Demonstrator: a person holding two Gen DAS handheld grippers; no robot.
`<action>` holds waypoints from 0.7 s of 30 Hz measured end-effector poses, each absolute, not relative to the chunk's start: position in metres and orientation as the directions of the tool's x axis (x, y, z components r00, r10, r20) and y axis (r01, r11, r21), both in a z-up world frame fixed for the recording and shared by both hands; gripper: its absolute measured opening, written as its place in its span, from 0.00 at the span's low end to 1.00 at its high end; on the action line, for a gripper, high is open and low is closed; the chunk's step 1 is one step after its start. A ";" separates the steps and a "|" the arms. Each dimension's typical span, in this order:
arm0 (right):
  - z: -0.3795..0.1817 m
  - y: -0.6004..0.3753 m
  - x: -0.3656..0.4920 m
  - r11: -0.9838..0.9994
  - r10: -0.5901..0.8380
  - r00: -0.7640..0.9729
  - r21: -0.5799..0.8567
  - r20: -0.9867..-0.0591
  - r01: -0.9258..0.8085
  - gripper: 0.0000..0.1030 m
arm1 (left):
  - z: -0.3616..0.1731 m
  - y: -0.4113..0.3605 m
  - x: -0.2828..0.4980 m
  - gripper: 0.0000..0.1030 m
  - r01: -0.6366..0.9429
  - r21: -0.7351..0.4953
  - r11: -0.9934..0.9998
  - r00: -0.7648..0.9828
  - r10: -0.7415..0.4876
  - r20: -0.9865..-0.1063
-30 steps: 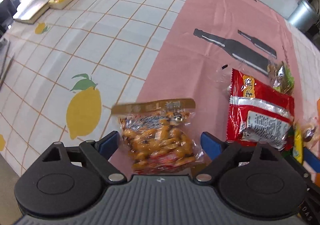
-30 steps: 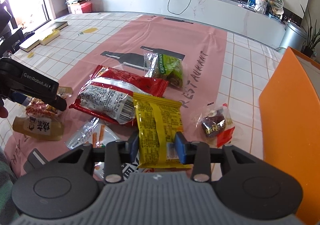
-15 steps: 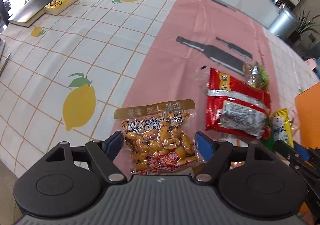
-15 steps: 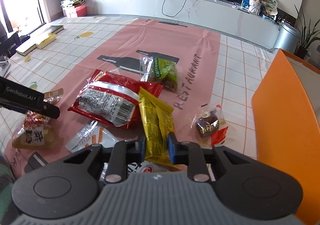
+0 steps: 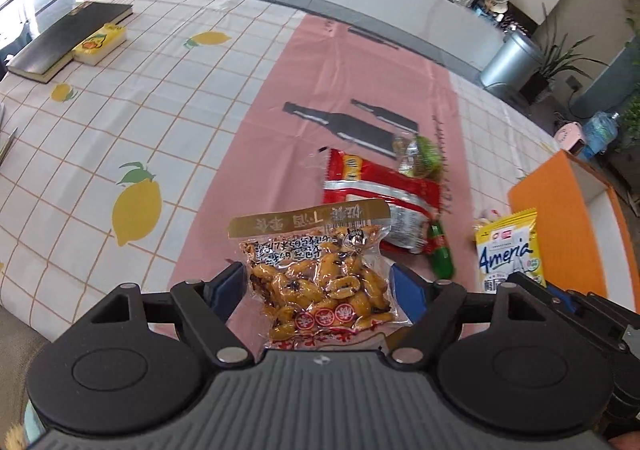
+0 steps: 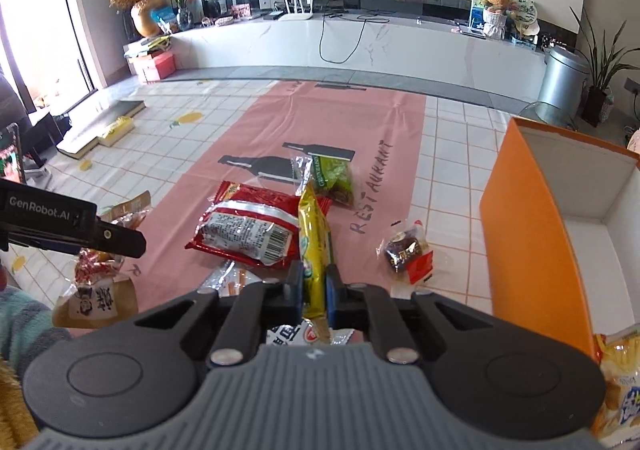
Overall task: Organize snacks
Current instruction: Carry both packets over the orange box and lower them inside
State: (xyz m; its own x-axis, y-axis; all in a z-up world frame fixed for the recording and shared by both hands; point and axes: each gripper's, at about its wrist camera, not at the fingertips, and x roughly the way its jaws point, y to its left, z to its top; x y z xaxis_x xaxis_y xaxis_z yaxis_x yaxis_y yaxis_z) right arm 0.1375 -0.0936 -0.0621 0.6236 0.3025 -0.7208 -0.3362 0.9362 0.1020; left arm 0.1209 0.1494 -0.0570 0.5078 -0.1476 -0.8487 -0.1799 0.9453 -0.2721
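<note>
Judging by the layout, sorting was barely begun: the left gripper (image 5: 318, 286) was clamped wide on the peanut pack (image 5: 320, 282), the right gripper (image 6: 313, 286) pinched tight on the yellow packet (image 6: 314, 246), both lifted; other snacks lay on the surface (image 6: 448, 154) beside the orange box (image 6: 528, 250).

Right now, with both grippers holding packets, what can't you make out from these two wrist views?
- Orange box: the right wrist view shows only part of its inside; the near wall hides the floor.
- Clear packet under the yellow packet: the right gripper covers most of it.
- Bean packet: the left gripper body hides its lower edge, so pad contact is unclear.
- Red packet: print too small.
</note>
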 end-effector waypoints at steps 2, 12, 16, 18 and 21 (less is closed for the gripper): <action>-0.054 -0.101 0.130 0.938 0.309 0.634 0.118 -0.709 -0.325 0.06 | -0.048 0.140 0.117 0.87 -0.155 -0.266 0.951 0.517 -0.151 -0.843; -0.014 -0.157 0.091 0.950 0.308 0.701 0.171 -0.643 -0.261 0.06 | -0.004 0.073 0.106 0.87 0.012 -0.254 0.967 0.570 -0.216 -0.793; 0.003 -0.194 0.079 0.958 0.286 0.733 0.178 -0.617 -0.224 0.06 | 0.016 0.028 0.113 0.87 0.128 -0.251 0.959 0.581 -0.278 -0.765; 0.011 -0.217 0.076 0.963 0.269 0.748 0.185 -0.607 -0.196 0.06 | 0.023 0.003 0.119 0.87 0.189 -0.247 0.950 0.577 -0.311 -0.755; 0.020 -0.252 0.074 0.970 0.239 0.754 0.191 -0.612 -0.152 0.06 | 0.030 -0.036 0.130 0.87 0.276 -0.227 0.934 0.564 -0.348 -0.749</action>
